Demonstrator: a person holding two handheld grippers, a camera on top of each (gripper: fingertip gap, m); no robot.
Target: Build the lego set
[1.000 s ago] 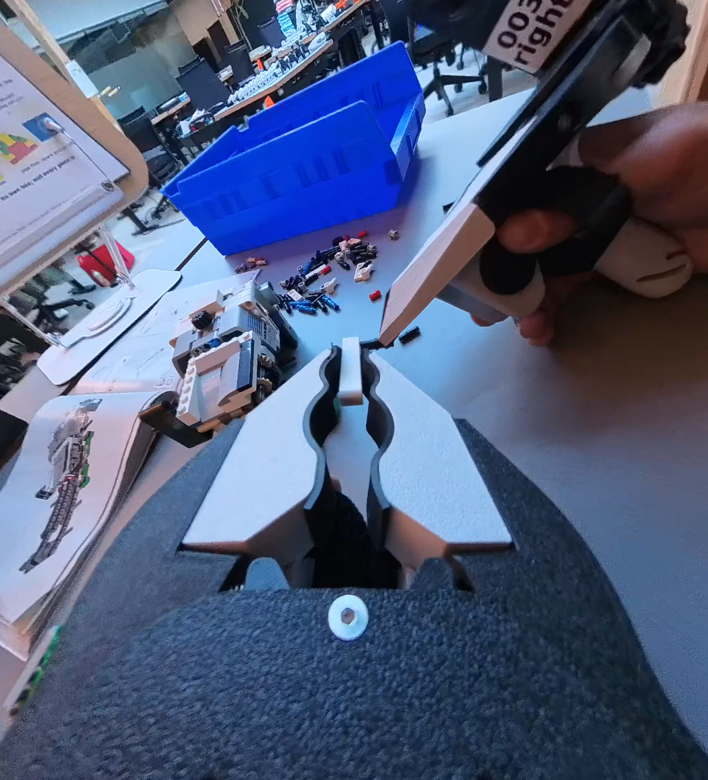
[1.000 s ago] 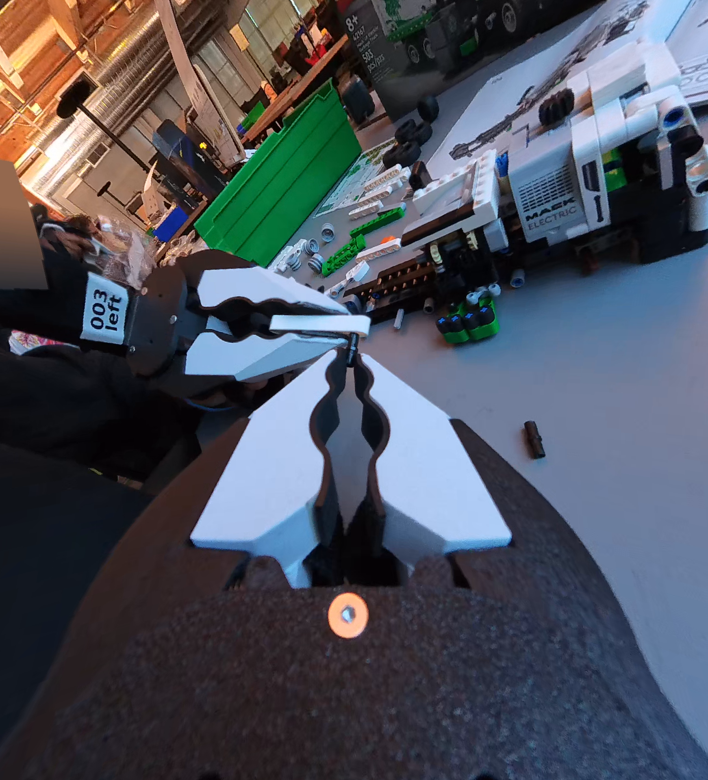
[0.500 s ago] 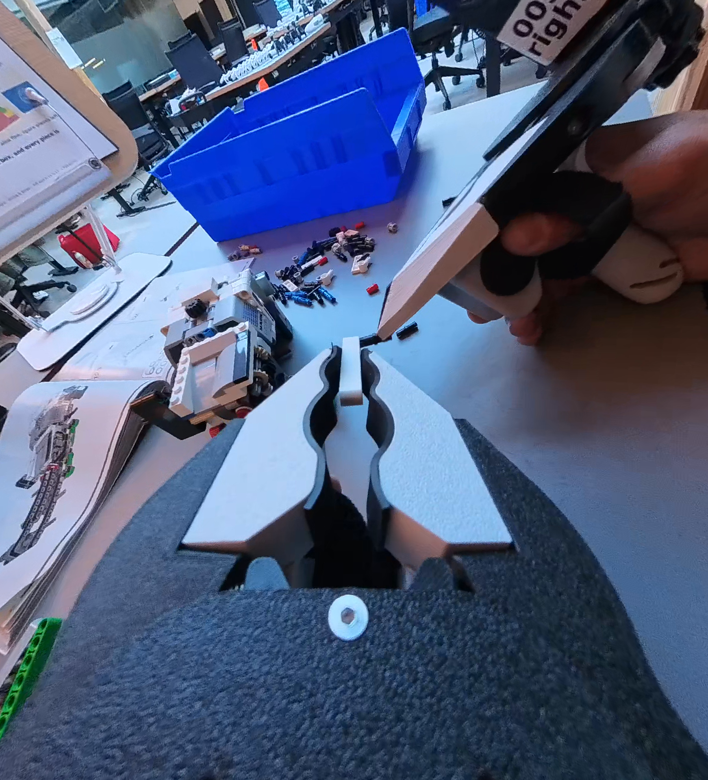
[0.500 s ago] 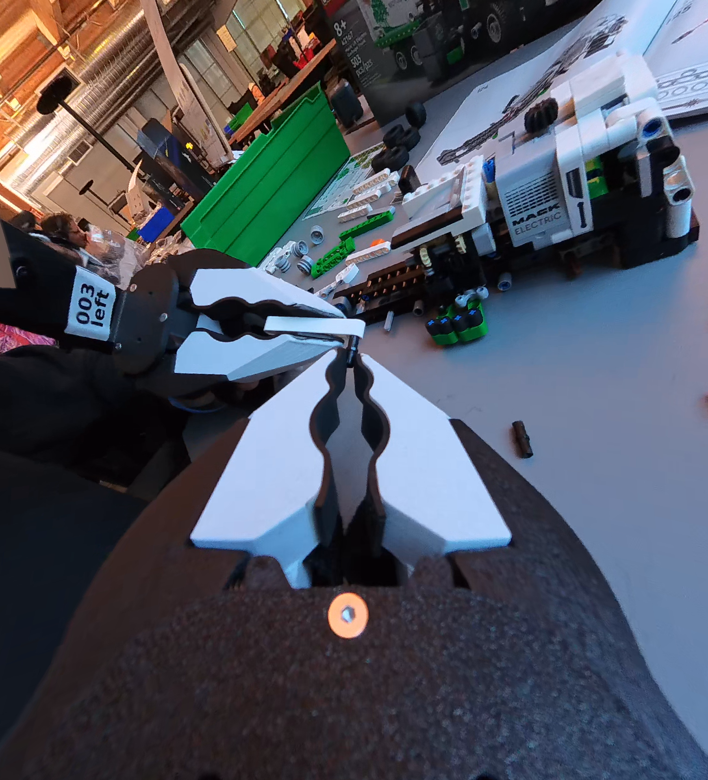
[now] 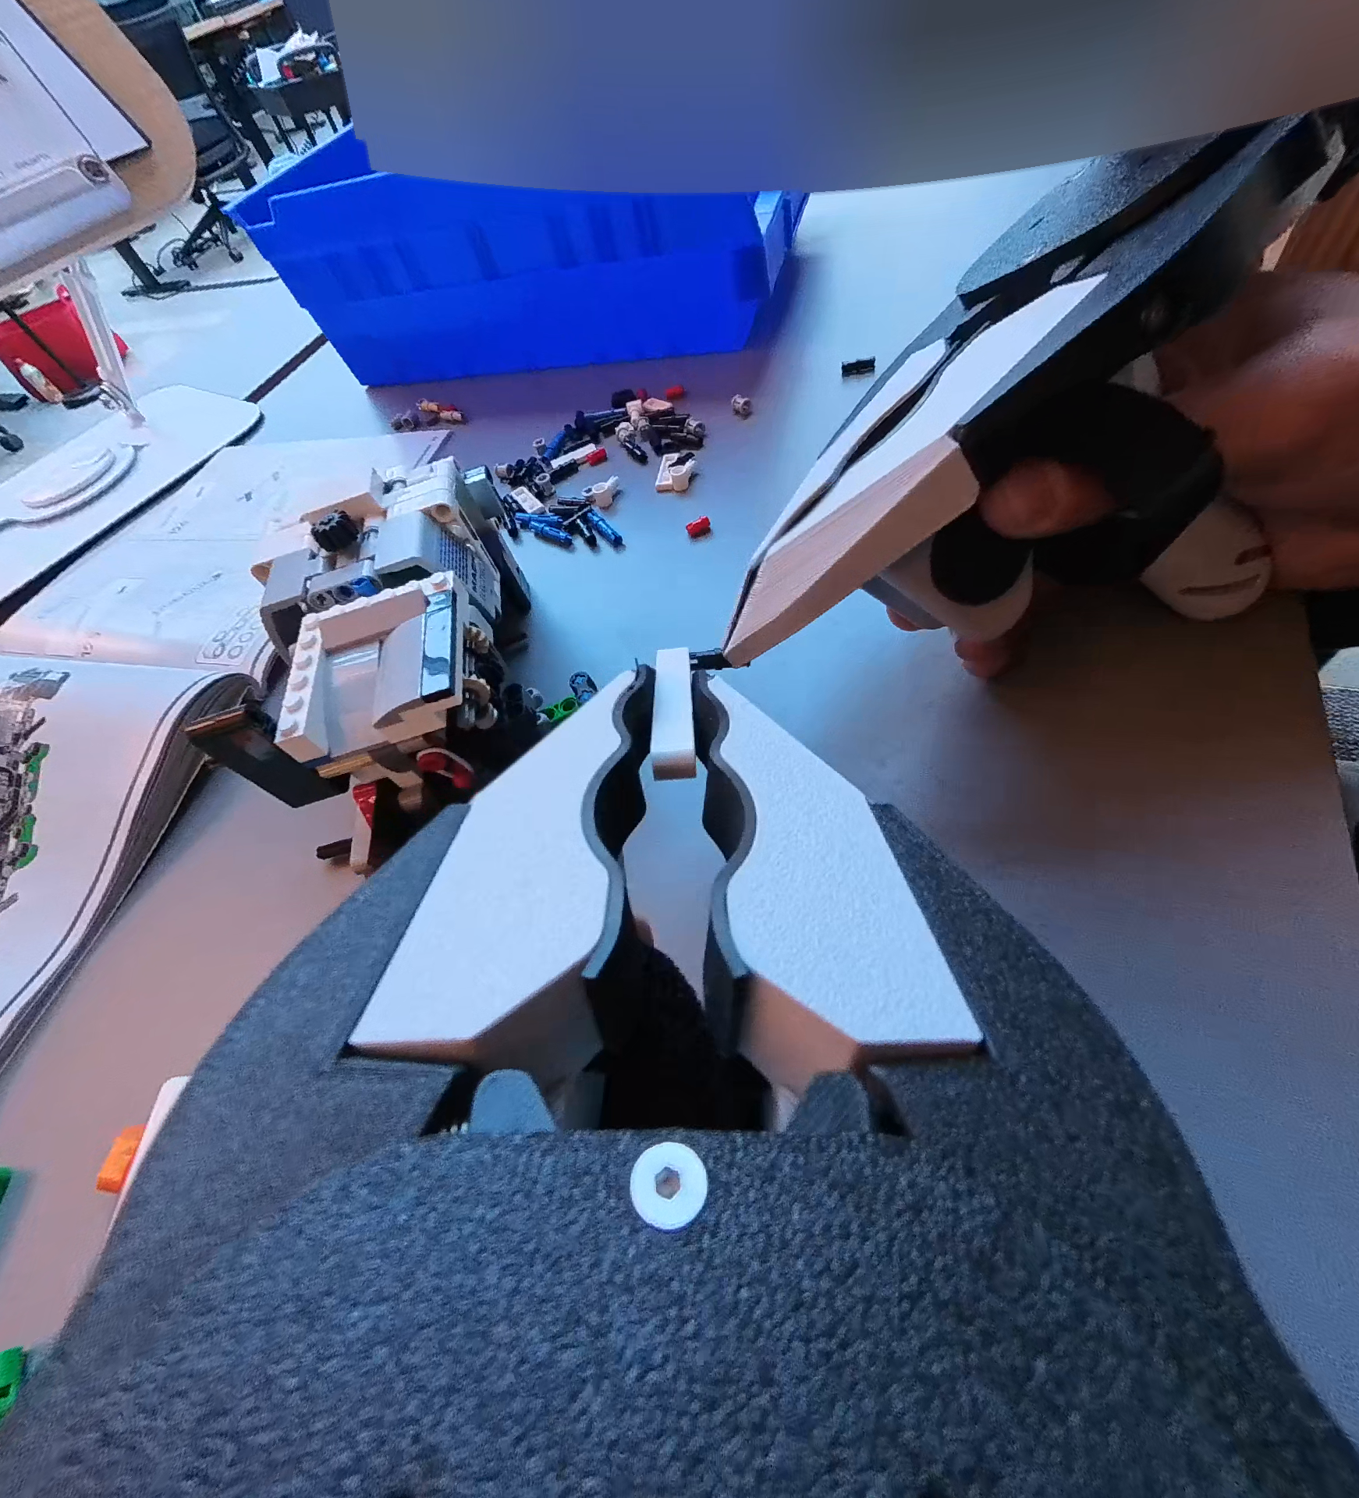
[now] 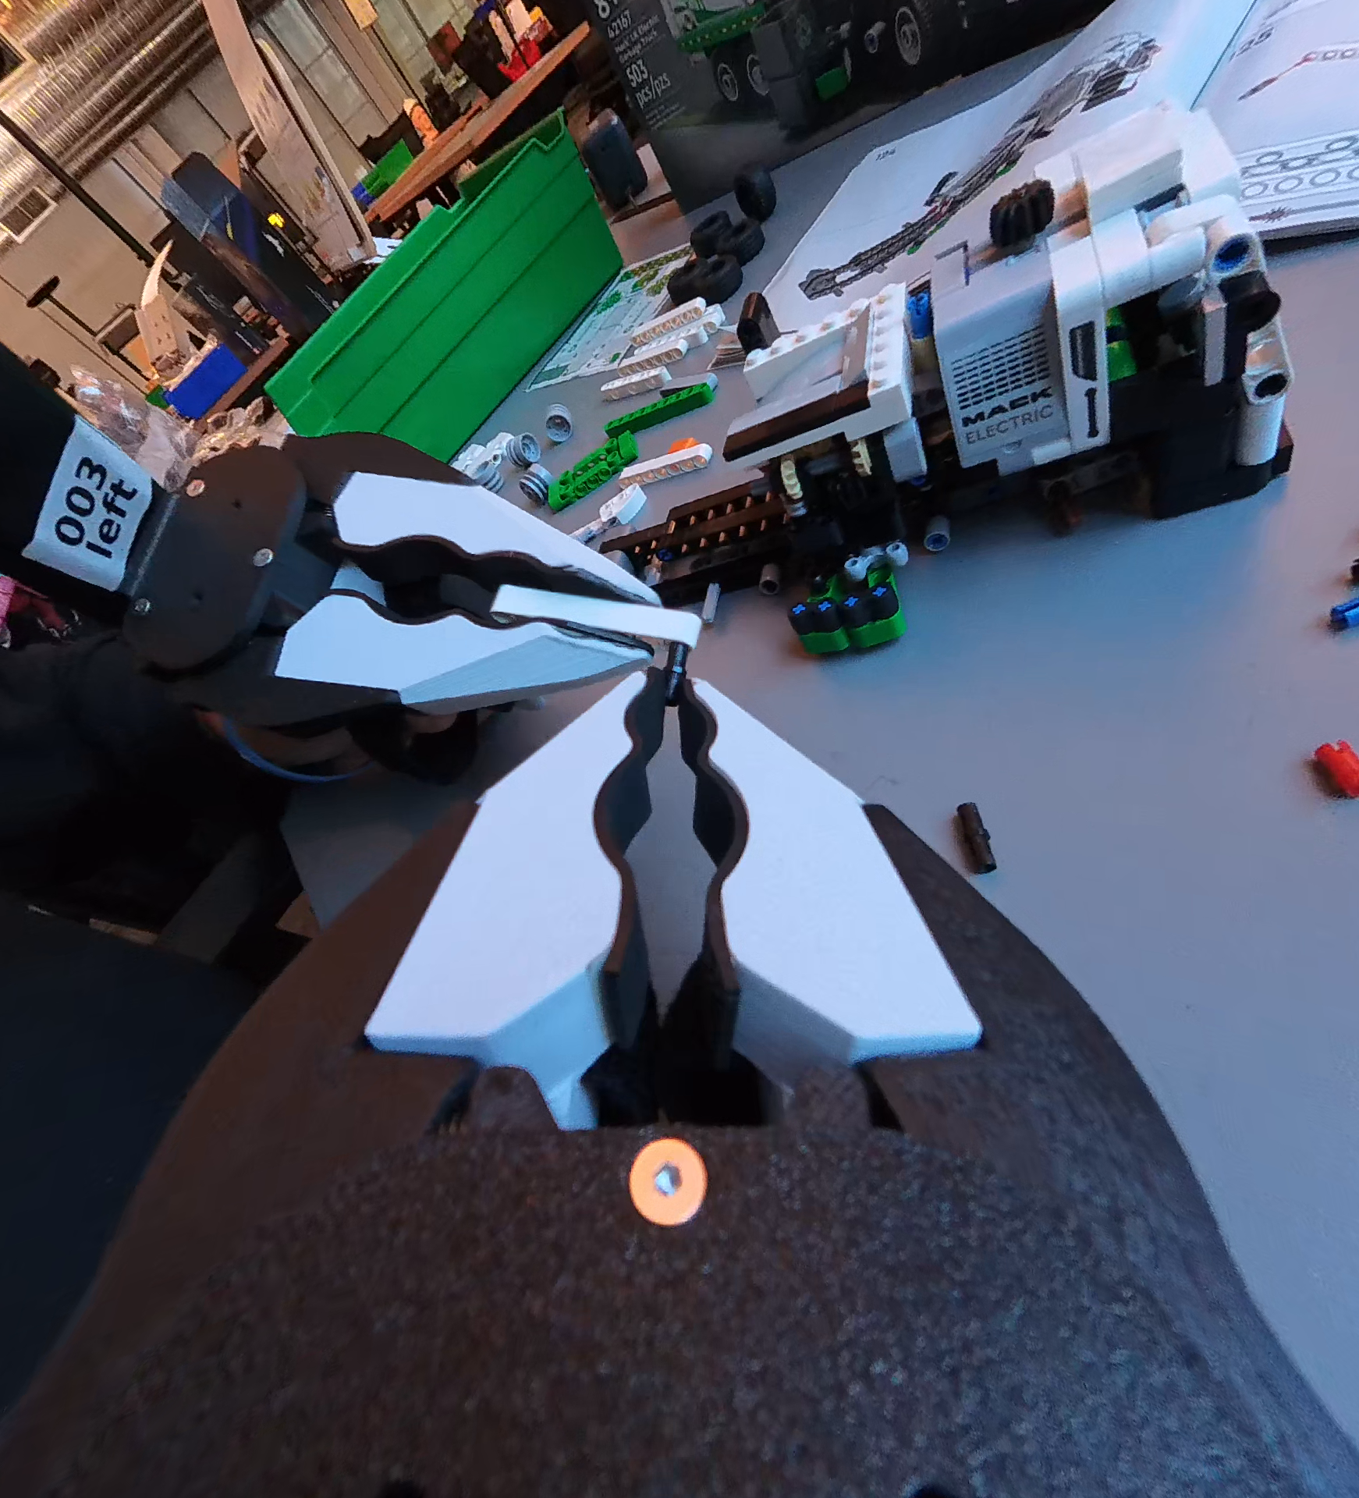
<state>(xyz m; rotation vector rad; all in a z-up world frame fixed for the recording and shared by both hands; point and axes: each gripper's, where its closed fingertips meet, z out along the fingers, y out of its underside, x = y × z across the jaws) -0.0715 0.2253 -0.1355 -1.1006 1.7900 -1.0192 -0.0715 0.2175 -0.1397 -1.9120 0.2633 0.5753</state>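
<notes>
Left hand-held gripper (image 5: pixel 672 677): closed on a flat white lego plate (image 5: pixel 672 713), held edge-up between the jaw tips, above the bench (image 5: pixel 1065 811).
Right hand-held gripper (image 6: pixel 670 689): pinched on a small black pin (image 6: pixel 675 658) at its very tips; held by a hand (image 5: pixel 1300 421) seen in the left wrist view.
Meeting point: pin end touching the far end of the white lego plate; tips of both grippers just beside each other.
Partly built truck (image 6: pixel 1049 381): white, grey and black, resting on the bench beyond the grippers, black gear on top, beside an open instruction booklet (image 5: pixel 28 819).
Loose parts: blue, black and tan pins in a scatter (image 5: pixel 603 470) near a blue bin (image 5: pixel 530 259); red connector (image 6: pixel 1345 768) and a second black pin (image 6: pixel 976 837) lying apart on the bench.
Farther off: green bin (image 6: pixel 457 324), black tyres (image 6: pixel 721 251), green beams (image 6: pixel 619 446).
</notes>
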